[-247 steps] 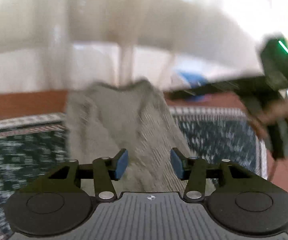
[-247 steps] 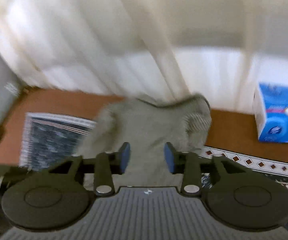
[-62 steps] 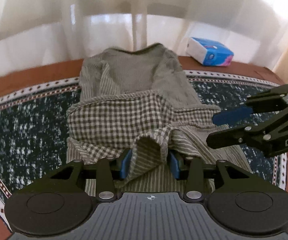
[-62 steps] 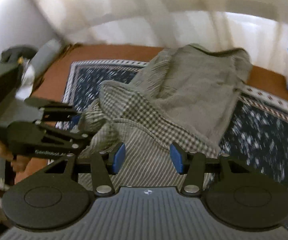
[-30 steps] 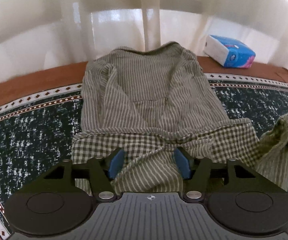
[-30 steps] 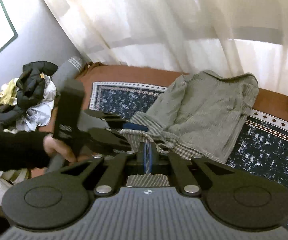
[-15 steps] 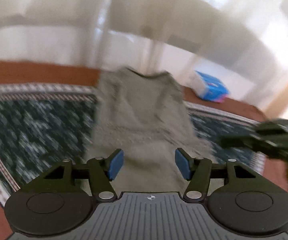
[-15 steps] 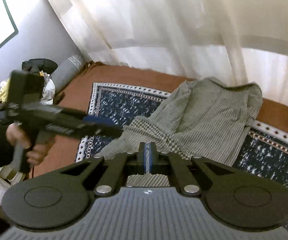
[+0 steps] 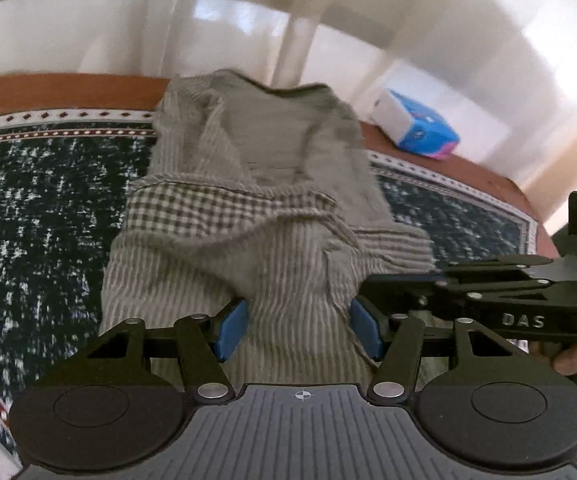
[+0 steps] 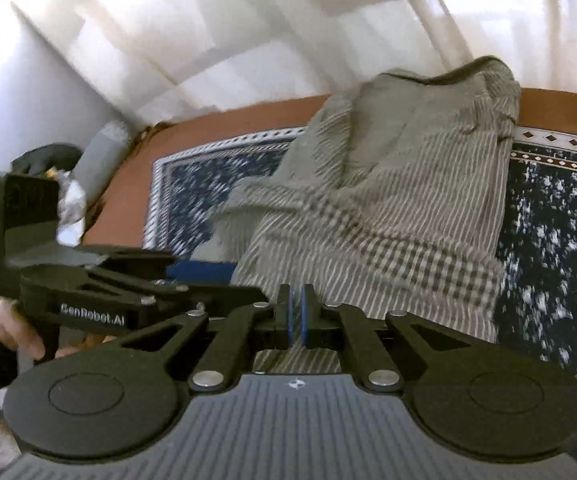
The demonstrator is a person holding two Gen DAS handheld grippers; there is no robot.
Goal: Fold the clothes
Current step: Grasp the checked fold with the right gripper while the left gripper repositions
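Observation:
A grey-green striped garment (image 9: 272,184) with a checked lining band (image 9: 208,208) lies lengthwise on the rug, its near part folded over. My left gripper (image 9: 296,330) is open, hovering low over the near striped fold with cloth showing between its blue pads. My right gripper (image 10: 296,316) is shut, and the garment's (image 10: 388,208) near edge appears pinched between its pads. In the left wrist view the right gripper (image 9: 372,284) comes in from the right, its tip against the cloth's right edge. In the right wrist view the left gripper (image 10: 208,276) sits just left of the fold.
A dark blue patterned rug (image 9: 40,208) covers a brown surface (image 10: 224,124). A blue tissue pack (image 9: 420,132) stands at the far right by the white curtains (image 9: 168,32). A pile of clothes (image 10: 48,168) lies off the rug's far left. A hand (image 10: 12,328) holds the left gripper.
My left gripper let go of the fold and stands open. My right gripper shut on the cloth's edge and carried it over beside the left gripper. Both views swung.

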